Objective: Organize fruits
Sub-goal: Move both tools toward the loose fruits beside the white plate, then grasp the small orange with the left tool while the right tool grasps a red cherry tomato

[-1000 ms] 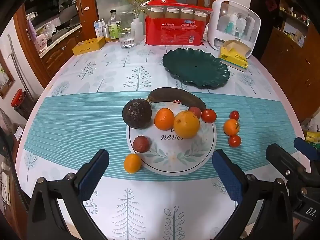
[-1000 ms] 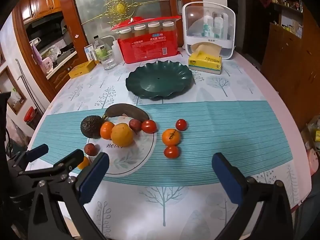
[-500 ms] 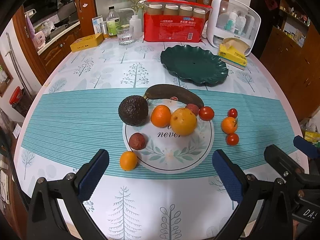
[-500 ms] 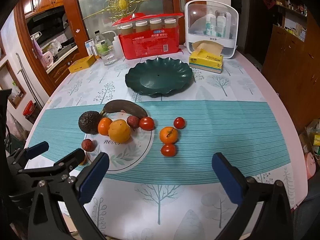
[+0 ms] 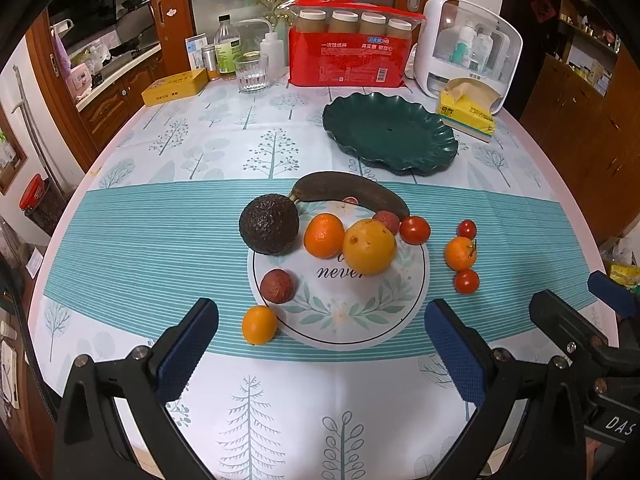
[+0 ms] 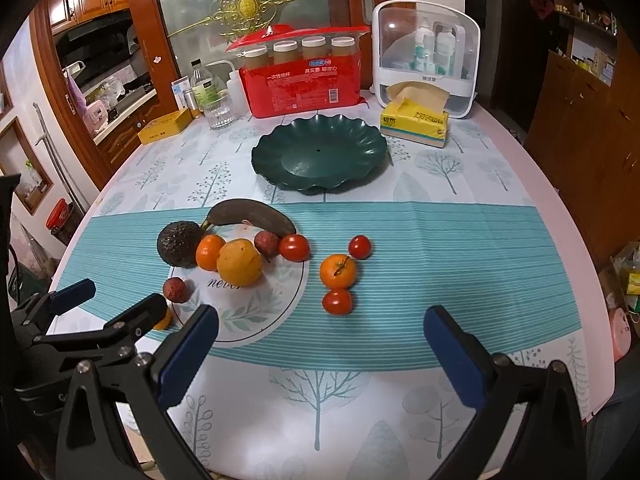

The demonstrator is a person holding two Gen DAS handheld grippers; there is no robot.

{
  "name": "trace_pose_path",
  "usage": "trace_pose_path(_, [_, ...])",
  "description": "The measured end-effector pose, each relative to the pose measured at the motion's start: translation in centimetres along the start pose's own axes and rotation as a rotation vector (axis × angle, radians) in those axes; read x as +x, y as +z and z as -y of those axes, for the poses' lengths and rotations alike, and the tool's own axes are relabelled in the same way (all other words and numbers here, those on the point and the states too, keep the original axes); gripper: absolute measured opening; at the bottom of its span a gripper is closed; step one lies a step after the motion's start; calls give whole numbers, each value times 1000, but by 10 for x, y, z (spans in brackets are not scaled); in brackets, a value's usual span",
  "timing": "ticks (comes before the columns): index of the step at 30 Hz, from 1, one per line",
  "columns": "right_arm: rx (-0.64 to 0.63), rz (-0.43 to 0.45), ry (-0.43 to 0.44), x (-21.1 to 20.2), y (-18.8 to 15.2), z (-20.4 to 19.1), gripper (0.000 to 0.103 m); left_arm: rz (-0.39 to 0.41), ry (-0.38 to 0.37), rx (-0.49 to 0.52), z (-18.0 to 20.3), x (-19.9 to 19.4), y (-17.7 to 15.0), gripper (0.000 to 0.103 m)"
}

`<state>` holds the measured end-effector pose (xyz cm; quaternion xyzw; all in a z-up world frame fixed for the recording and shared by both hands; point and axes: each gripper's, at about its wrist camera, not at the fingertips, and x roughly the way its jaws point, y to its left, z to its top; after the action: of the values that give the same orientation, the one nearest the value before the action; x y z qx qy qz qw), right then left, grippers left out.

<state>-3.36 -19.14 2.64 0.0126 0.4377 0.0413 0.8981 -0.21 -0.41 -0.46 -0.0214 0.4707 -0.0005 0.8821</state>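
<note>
Fruit lies loose on the tablecloth: a dark avocado [image 5: 269, 224], a brown banana [image 5: 352, 194], a mandarin [image 5: 324, 236], a big orange [image 5: 369, 246], lychees [image 5: 277, 286], tomatoes [image 5: 415, 230], a stemmed mandarin [image 5: 461, 253] and a small orange [image 5: 259, 325]. An empty dark green plate [image 5: 390, 136] sits behind them; it also shows in the right wrist view [image 6: 320, 156]. My left gripper [image 5: 320, 344] is open and empty, above the table's near side. My right gripper [image 6: 320, 344] is open and empty, to the right of the left one [image 6: 108, 320].
At the table's back stand a red pack of paper cups [image 5: 352, 56], a white storage case [image 5: 472, 48], a yellow tissue pack [image 5: 466, 114], a glass [image 5: 251, 74], bottles [image 5: 227, 50] and a yellow box [image 5: 175, 88]. Wooden cabinets [image 6: 588, 128] stand to the right.
Both grippers have moved slightly forward toward the fruit and stay open. The fruit has not moved.
</note>
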Motion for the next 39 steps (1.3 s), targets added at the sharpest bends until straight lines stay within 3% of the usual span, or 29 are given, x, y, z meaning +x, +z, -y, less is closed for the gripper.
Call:
trace_pose_path(11, [-31, -4, -19, 5, 3, -1, 103, -4, 6, -11, -8, 2, 5, 102])
trace_pose_path(19, [-54, -4, -54, 14, 10, 1, 103, 23, 60, -47, -29, 6, 16, 102])
trace_pose_path(32, [-90, 7, -117, 32, 15, 1, 102, 0, 94, -93, -54, 32, 22, 102])
trace_pose_path(39, [-83, -46, -93, 53, 12, 5, 87, -29, 96, -96, -61, 50, 21, 102])
